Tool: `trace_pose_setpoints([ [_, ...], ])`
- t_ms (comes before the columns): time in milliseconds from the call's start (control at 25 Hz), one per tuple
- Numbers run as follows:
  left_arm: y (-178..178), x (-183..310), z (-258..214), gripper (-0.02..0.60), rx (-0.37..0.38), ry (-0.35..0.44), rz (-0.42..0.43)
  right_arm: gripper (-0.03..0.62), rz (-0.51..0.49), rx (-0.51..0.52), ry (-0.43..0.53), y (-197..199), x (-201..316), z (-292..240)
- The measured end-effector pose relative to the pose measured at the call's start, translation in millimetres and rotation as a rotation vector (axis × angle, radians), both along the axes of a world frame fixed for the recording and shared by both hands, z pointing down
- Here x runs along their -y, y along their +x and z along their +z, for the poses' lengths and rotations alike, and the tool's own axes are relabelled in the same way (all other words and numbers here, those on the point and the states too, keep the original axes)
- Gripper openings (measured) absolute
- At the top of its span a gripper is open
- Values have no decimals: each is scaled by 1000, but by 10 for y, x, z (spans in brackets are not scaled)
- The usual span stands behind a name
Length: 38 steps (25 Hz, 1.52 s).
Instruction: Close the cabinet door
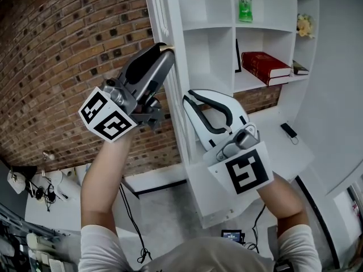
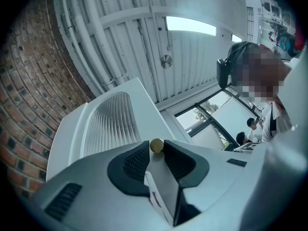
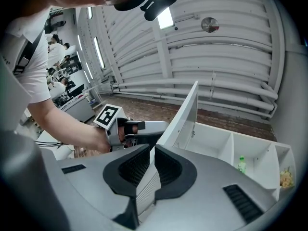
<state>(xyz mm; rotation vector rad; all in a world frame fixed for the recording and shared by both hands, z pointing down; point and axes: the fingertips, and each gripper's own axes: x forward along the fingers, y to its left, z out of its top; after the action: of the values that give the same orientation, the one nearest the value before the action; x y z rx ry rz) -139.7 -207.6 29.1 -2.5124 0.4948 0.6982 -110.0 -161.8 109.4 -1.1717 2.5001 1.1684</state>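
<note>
The white cabinet door (image 1: 170, 67) stands open and shows edge-on in the head view. Its small gold knob (image 2: 156, 145) sits pinched between the tips of my left gripper (image 2: 156, 148), which reaches the door from the brick-wall side (image 1: 164, 49). The door's ribbed panel (image 2: 115, 119) rises behind the knob. My right gripper (image 1: 190, 98) is on the cabinet side, and its pads close on the door's edge (image 3: 185, 114) in the right gripper view (image 3: 150, 150). My left gripper (image 3: 144, 128) shows just beyond the door there.
Open cabinet shelves hold a green bottle (image 1: 245, 1) and a red book (image 1: 265, 67); a dark handset (image 1: 288, 130) lies on the ledge below. A brick wall (image 1: 68, 50) stands left of the door. A person (image 2: 269, 105) stands nearby in the left gripper view.
</note>
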Motion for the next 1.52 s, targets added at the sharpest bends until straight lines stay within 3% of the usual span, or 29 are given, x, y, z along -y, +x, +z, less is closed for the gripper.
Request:
trace_pose_setpoints([
  [120,-140,-56,-20,91,0,-2,13,32,1,-5,8,-156,-51,-33],
  [320,10,-34,-11,84,8,-21,3,32,-1,-1,8,-1,-24,-19],
  [520,-74,-53,-30,81,14,-34,-28,32,8,-2,7,-80,-30,-35],
  [1120,292,-15,-41,80,7,-63,-169,32,59,-6,-54,316,113,66],
  [1520,758,154,-38,80,-1,-80,-274,32,25,3,-94,894,378,180],
])
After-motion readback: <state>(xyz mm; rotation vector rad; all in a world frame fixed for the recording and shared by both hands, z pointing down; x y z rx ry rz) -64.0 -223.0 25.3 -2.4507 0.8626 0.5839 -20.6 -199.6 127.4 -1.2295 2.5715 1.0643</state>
